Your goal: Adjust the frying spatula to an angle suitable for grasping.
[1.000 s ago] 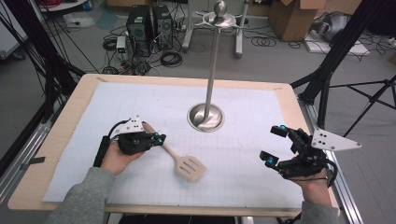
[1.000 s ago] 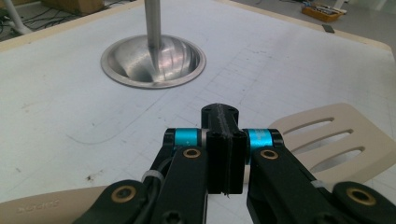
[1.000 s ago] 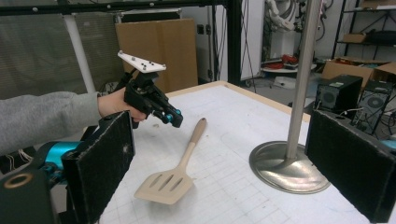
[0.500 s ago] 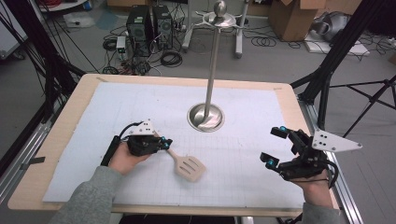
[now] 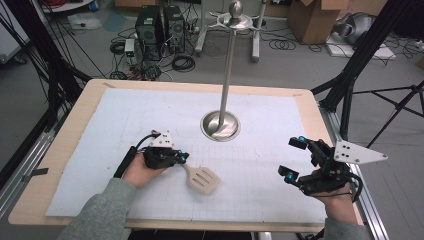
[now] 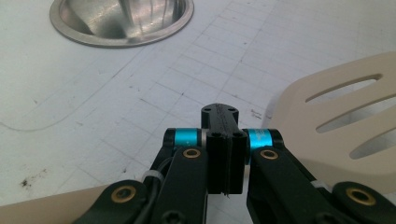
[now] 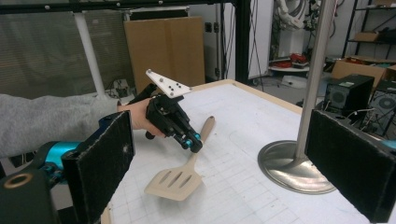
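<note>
Left tool [image 5: 183,159] (apparently closed) has reached spatula [image 5: 202,178].

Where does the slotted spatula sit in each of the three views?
High view: spatula lies lower centre, just right of the left gripper.
Left gripper view: its slotted blade is at the right edge.
Right gripper view: lower centre, under the left gripper.
Shared landmark: the round steel stand base.
</note>
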Motion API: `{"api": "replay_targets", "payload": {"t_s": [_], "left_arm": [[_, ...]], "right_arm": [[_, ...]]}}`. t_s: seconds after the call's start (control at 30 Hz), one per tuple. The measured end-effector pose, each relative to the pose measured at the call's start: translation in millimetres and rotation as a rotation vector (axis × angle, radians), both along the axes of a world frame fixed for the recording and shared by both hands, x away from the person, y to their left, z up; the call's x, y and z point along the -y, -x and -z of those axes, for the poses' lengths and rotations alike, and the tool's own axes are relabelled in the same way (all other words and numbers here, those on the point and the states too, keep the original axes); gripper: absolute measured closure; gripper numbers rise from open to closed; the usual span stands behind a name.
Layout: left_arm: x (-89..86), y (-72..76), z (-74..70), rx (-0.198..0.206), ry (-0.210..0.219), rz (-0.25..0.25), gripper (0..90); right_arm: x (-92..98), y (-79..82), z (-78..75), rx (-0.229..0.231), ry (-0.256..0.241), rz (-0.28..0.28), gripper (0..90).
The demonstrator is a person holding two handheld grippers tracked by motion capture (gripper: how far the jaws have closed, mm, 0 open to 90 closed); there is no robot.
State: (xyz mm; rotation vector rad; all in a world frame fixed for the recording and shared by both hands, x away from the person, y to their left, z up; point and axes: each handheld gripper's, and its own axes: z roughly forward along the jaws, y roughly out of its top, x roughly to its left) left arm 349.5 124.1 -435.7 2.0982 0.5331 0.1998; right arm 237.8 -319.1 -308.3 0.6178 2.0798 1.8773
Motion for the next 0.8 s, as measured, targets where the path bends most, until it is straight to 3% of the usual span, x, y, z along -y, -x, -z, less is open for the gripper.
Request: {"api": "replay_targets", "payload": {"t_s": [0.13,0.8], "left_arm": [[1.1,-0.8,-0.2,0.0,0.009,-0.004,89.6],[8.6,-5.9,10.3,-0.01,-0.041,0.004,89.6]], "right_arm": [[0.1,-0.6,1.3,-0.005,0.001,-0.003,7.4],[2.3,4.5,0.7,0.0,0.012,0.001,7.4]]}}
